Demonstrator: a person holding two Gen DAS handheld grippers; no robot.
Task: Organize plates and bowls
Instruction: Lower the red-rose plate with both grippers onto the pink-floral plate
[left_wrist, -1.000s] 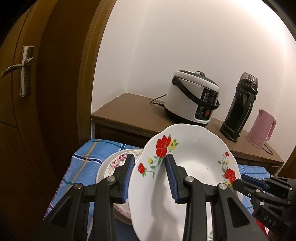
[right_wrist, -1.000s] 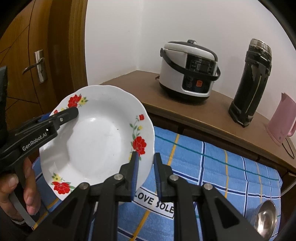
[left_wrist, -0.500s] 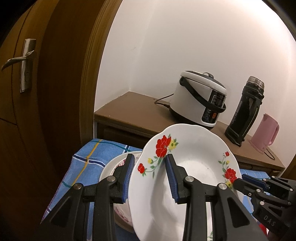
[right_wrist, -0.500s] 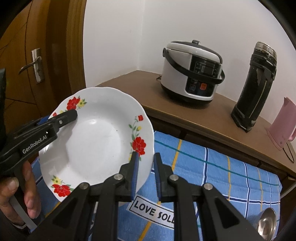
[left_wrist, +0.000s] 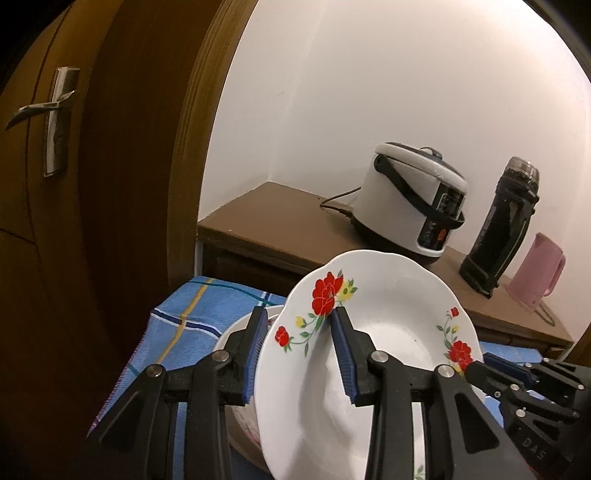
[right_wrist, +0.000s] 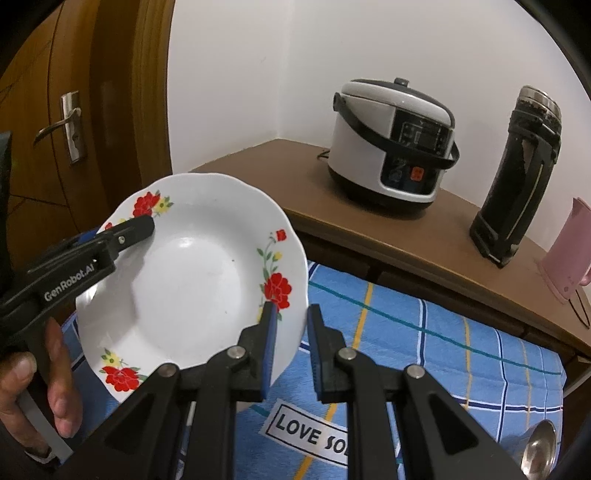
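Flowered plate (left_wrist: 388, 350) is up in the air and tilted, above the blue checked cloth (left_wrist: 184, 325) on the surface, with both grippers on it. The left gripper (left_wrist: 299, 314) straddles the rim by the big red flower. Its jaws are easing open, with one pad on each face of the rim. The right gripper (right_wrist: 292, 308) has its jaws clenched on the opposite rim.

I judge this to be a handover or a two-handed set-down. To do it well, I keep the right grip firm before the left lets go, level the plate, then lower it slowly and centred.

Only the left wrist view shows another dish (left_wrist: 236, 328) on the cloth, just behind the plate, probably where it stacks. Only the right wrist view shows the hand (right_wrist: 48, 373) on the left handle, the plate's full face and a spoon (right_wrist: 539, 454) at the cloth's right end.
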